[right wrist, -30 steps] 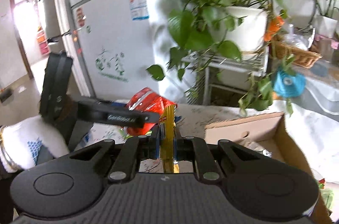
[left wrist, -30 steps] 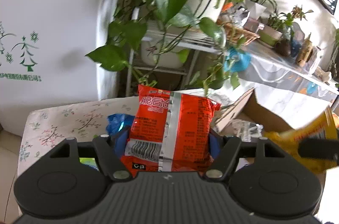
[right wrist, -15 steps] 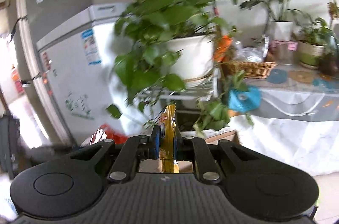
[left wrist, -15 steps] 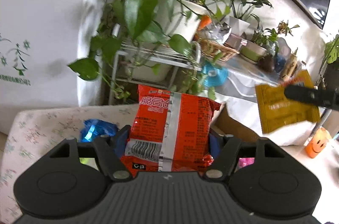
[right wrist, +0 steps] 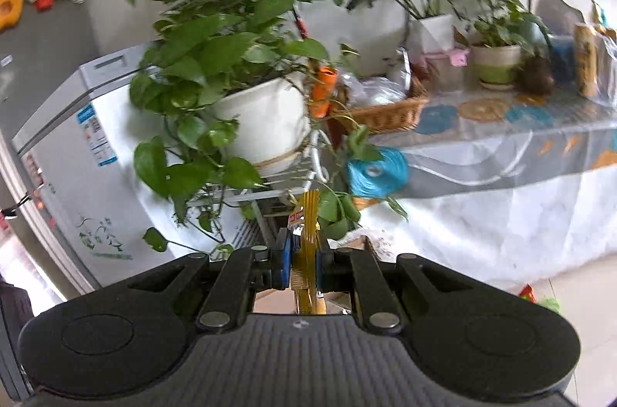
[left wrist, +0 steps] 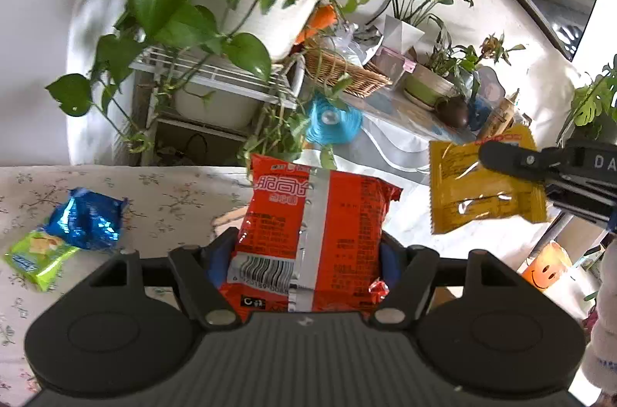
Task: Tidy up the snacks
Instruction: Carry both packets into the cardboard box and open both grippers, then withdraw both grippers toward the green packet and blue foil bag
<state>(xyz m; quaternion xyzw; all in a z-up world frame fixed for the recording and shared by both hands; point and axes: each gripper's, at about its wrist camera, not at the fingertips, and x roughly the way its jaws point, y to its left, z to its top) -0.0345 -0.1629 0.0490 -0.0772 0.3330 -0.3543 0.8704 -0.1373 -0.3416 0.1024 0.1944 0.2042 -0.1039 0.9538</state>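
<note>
Both packets have swung rightward off the bench since a second ago: red packet (left wrist: pixel 312 237) upright in the left hand-held gripper (left wrist: pixel 304 260), clamped across its width; yellow packet (left wrist: pixel 482 187) pinched flat in the fully closed right hand-held gripper (right wrist: pixel 302 262), up and right of the red. Blue packet (left wrist: pixel 86 218) and green packet (left wrist: pixel 36 254) lie on the bench (left wrist: pixel 169 191), left, nearer the left hand; drop-off box not clearly visible.

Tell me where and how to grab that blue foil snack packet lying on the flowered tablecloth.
Grip the blue foil packet across its puffed middle, coming down from above. It lies flat on the tablecloth, with its lower-left corner against the green packet, so the free right and upper edges probably give the fingers room.
</note>
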